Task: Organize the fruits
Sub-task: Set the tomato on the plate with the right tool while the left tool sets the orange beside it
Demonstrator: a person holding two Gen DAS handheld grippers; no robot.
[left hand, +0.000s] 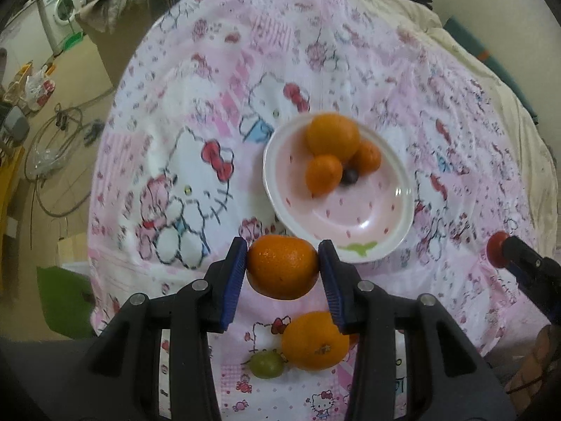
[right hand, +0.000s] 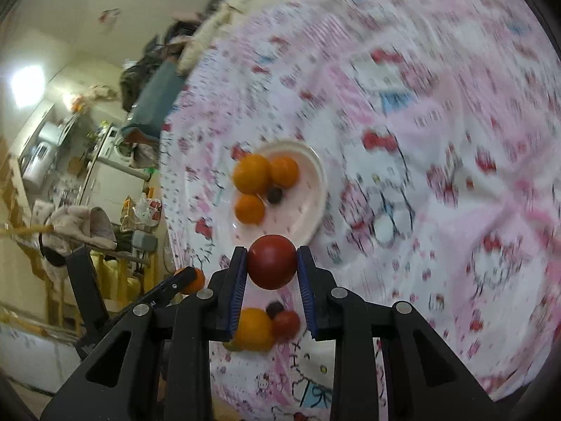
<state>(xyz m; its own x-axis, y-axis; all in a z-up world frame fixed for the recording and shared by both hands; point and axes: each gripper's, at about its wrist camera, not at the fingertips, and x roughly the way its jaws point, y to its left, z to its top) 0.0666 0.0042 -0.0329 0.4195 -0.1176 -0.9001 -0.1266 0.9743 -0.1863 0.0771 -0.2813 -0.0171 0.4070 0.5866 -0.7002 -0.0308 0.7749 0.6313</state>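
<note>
My left gripper is shut on an orange and holds it above the bed, just in front of a pink and white bowl. The bowl holds three oranges and a dark grape. My right gripper is shut on a red tomato, near the bowl's rim. On the sheet below lie another orange, a green grape, a small tomato and a dark grape. The right gripper shows at the right edge of the left wrist view.
A pink cartoon-cat bedsheet covers the bed. A cream duvet lies bunched at the far side. The bed's left edge drops to a floor with cables and a washing machine.
</note>
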